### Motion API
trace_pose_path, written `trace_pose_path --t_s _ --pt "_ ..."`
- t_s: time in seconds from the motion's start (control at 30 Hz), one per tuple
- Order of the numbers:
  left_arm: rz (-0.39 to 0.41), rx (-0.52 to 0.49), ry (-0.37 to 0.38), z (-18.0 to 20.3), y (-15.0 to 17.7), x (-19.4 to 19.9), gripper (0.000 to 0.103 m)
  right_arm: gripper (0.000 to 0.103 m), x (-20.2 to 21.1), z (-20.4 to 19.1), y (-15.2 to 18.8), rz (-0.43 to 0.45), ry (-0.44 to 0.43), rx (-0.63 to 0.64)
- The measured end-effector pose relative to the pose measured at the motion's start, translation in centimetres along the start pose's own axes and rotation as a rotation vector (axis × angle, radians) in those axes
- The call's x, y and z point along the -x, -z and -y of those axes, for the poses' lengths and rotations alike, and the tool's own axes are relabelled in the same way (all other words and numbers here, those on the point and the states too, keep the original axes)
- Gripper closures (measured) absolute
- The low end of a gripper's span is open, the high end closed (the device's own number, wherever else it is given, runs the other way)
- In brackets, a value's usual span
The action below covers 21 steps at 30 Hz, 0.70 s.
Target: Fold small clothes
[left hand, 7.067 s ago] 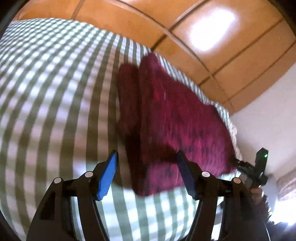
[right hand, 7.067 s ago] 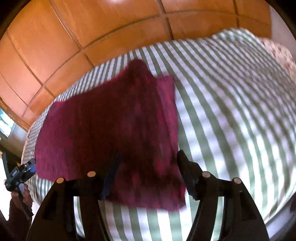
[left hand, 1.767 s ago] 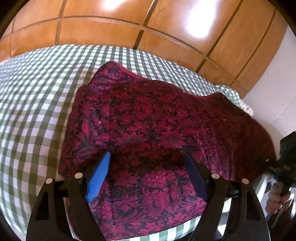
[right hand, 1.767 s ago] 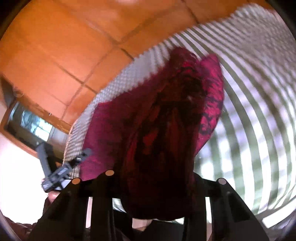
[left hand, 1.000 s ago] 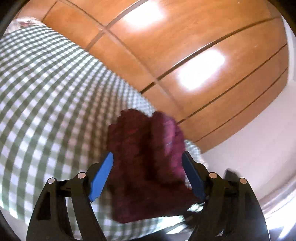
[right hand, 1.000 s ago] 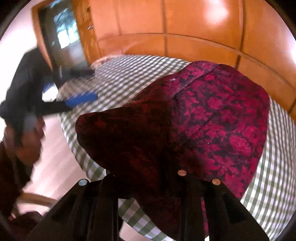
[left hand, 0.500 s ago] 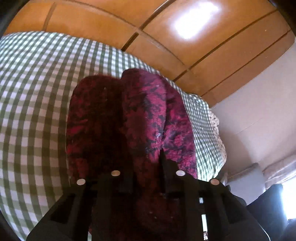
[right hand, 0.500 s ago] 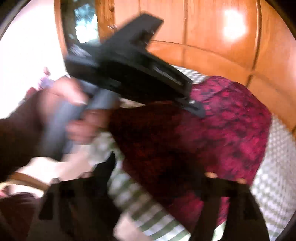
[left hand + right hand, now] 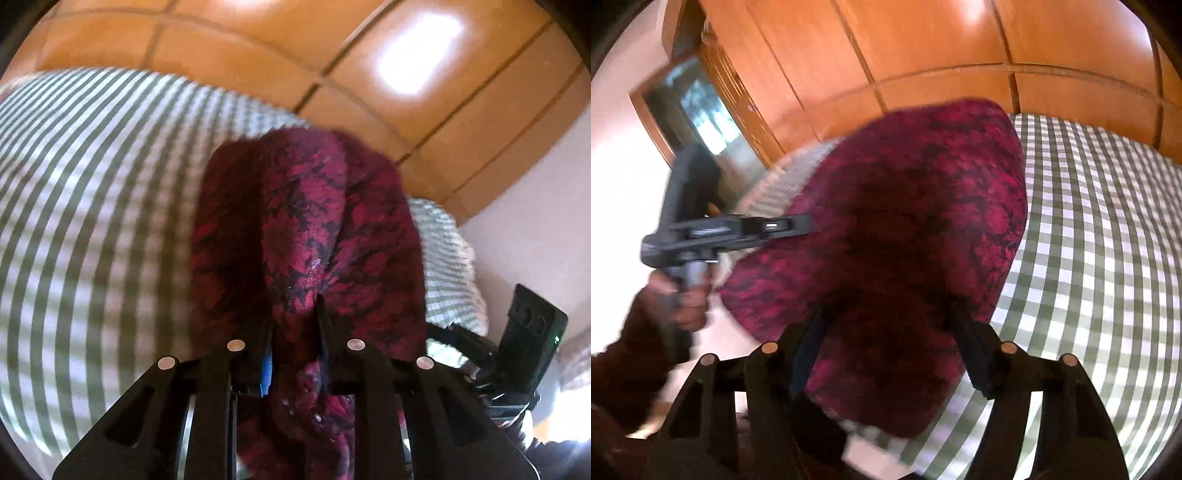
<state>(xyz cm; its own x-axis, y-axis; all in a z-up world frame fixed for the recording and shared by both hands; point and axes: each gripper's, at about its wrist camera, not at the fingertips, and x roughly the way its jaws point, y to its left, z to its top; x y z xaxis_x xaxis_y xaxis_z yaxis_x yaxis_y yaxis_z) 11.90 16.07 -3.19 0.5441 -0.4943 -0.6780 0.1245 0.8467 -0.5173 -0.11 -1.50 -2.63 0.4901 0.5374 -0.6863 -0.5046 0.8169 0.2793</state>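
Presently, a green-and-white checked bedcover (image 9: 92, 229) fills most of both views, with orange wood panelling (image 9: 258, 55) along its far side. On it, near the near edge, lies the crimson floral garment (image 9: 923, 206), partly folded and bunched. The left gripper (image 9: 293, 332) is clamped on a raised fold of that garment. The right gripper (image 9: 890, 354) stands with jaws apart, having just been closing, the garment's near edge between them but not pinched.
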Motion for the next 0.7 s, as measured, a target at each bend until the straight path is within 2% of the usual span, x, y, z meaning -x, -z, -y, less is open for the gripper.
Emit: trace_pose_path --t_s 0.1,0.13,0.23,0.33,0.37,0.4,0.47,0.53,0.6,0.7 --pt "0.05 0.017 -0.05 -0.2 0.9 0.1 0.077 0.029 -0.9 -0.7 -0.2 0.004 0.021 0.009" --pt "0.059 0.02 -0.069 0.0 0.9 0.3 0.071 0.029 -0.7 -0.9 -0.4 -0.01 0.025 0.021" --pt "0.097 -0.046 -0.175 1.5 1.0 0.9 0.068 0.029 0.8 -1.3 -2.2 -0.037 0.003 0.059" --pt "0.123 -0.092 -0.237 2.2 0.9 1.2 0.068 0.029 2.9 -1.1 -4.6 0.031 -0.047 0.031" --pt "0.127 -0.091 -0.24 2.3 0.7 1.1 0.066 0.028 2.9 -0.9 -6.1 0.048 -0.059 0.01" --pt "0.137 -0.096 -0.259 2.4 0.7 1.2 0.059 0.028 2.5 -0.6 -6.9 0.053 -0.06 -0.003" --pt "0.149 -0.108 -0.28 2.5 0.9 1.3 0.058 0.028 1.1 -0.3 -9.0 0.05 -0.044 -0.016" --pt "0.145 -0.118 -0.301 2.2 1.1 1.2 0.05 0.027 -1.7 0.7 -11.9 0.014 -0.026 -0.049" --pt "0.126 -0.116 -0.317 1.5 1.4 0.8 0.049 0.026 -5.0 1.2 -13.9 -0.038 0.015 -0.072" --pt "0.101 -0.095 -0.295 0.2 1.4 -0.1 0.048 0.024 -9.2 2.3 -14.7 -0.129 0.063 -0.084"
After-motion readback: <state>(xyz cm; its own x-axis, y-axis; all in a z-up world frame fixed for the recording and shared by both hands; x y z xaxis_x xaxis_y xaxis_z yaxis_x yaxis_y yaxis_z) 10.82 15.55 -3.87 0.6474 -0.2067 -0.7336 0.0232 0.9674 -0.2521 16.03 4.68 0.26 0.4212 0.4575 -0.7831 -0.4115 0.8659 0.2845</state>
